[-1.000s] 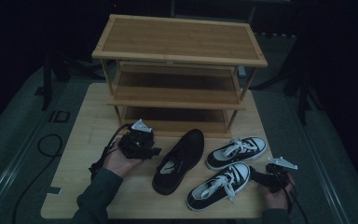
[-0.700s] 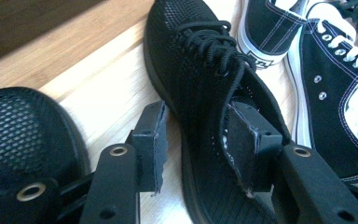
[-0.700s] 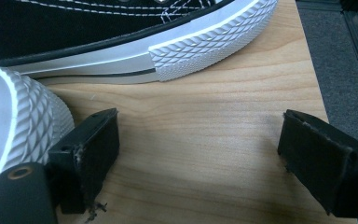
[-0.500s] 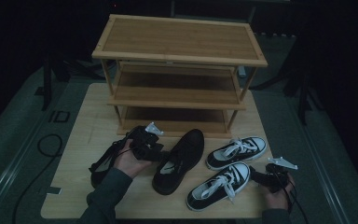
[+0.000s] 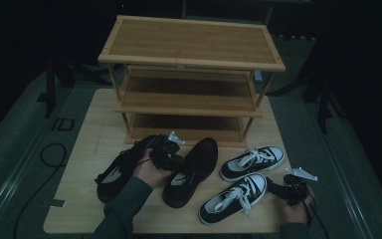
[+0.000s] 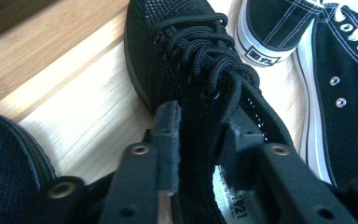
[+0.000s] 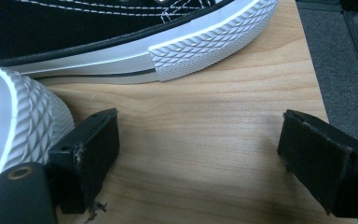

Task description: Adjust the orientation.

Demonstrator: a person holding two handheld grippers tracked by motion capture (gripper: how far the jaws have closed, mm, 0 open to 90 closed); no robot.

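While closing: left tool (image 6: 198,140) astride black shoe (image 6: 191,60)

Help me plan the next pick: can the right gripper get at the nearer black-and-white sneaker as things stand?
Probably yes. The right gripper stands open on bare table, with the nearer black-and-white sneaker beside one jaw. Nothing lies between them; a short sideways shift should do.
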